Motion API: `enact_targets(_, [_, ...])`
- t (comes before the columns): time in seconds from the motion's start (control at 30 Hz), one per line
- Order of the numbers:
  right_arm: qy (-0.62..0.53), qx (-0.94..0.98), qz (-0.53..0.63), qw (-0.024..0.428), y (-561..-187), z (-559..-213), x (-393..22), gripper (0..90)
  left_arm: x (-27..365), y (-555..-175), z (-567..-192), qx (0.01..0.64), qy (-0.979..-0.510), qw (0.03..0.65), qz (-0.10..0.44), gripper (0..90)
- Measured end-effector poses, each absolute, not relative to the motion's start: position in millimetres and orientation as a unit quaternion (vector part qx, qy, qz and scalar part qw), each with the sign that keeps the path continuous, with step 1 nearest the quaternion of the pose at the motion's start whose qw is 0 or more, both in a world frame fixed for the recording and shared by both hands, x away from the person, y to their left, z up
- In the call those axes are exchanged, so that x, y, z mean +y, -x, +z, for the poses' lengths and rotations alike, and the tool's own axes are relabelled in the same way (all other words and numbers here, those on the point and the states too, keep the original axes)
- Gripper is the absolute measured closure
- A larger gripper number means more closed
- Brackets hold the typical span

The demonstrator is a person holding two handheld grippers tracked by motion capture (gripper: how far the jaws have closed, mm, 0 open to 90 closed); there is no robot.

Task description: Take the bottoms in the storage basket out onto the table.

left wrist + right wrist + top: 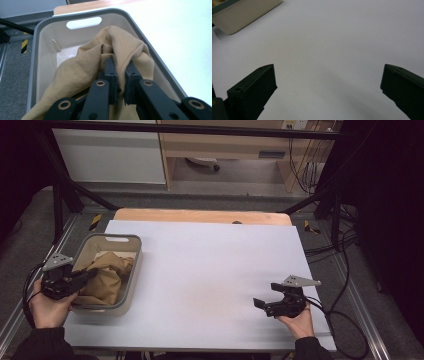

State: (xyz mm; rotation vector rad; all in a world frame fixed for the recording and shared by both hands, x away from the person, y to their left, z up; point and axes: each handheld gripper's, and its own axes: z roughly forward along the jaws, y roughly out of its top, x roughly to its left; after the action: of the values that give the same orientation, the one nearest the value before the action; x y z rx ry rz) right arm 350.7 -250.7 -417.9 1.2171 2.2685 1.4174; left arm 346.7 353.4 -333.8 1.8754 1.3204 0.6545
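Cloth (85, 72) pinched in the bin (160, 67) at the table's left edge.

I'm clamping my left gripper (120, 75) on a raised fold of the tan fabric, jaws nearly pressed together with the fold between them. I'm holding my right gripper (328, 85) spread wide over the bare white table (210, 265), gripping nothing, well apart from the bin.

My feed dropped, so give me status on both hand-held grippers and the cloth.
Left hand-held gripper shut on tan fabric cloth inside grey plastic bin. Right hand-held gripper open over bare white table. Nothing in the way.
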Motion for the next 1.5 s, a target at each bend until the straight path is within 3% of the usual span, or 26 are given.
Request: enact_targets(1.5, [-0.411,0.769,0.479,0.102,-351,-418,-251,0.6,349,-341,-322,0.508,-0.713,0.401,0.27,83.1])
